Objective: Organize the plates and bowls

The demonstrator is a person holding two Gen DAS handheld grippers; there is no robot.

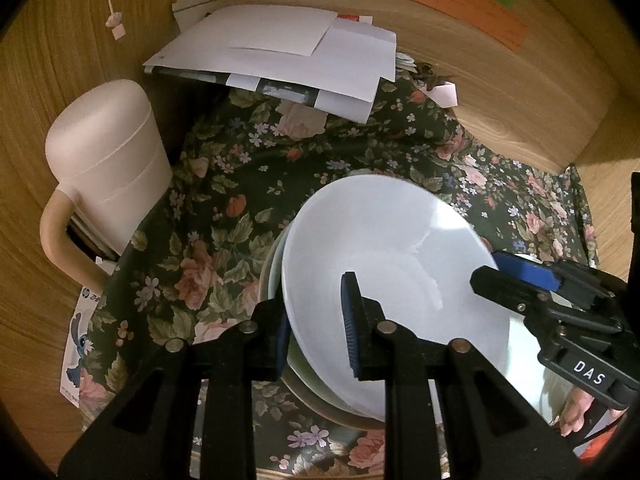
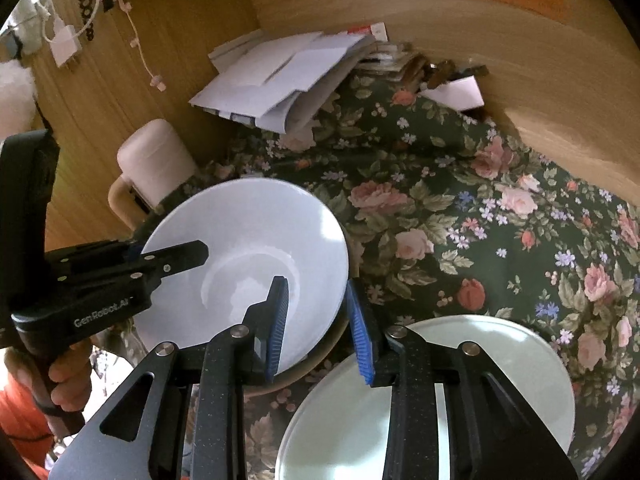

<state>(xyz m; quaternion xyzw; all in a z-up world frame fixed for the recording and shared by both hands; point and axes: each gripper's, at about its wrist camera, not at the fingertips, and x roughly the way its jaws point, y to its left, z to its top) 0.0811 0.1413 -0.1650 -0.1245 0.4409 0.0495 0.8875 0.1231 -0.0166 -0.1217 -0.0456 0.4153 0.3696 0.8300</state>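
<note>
Left gripper (image 1: 320, 320): jaws straddle the near rim of the white ceramic bowl (image 1: 384, 264), gap visible
Right gripper (image 2: 322, 328): parted across the bowl's opposite rim
Bowl: stacked in other bowls on the floral-cloth bench (image 2: 460, 208), beside a pale glass plate (image 2: 500, 360)

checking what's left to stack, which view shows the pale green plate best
The right wrist view: the pale green plate lies flat on the floral cloth, mostly visible behind the right tool. The left wrist view shows only a sliver.

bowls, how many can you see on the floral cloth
2 for sure: a white ceramic bowl on top, nested in a beige-rimmed bowl beneath it. A pale greenish rim between them may be a third; more could be hidden.
</note>
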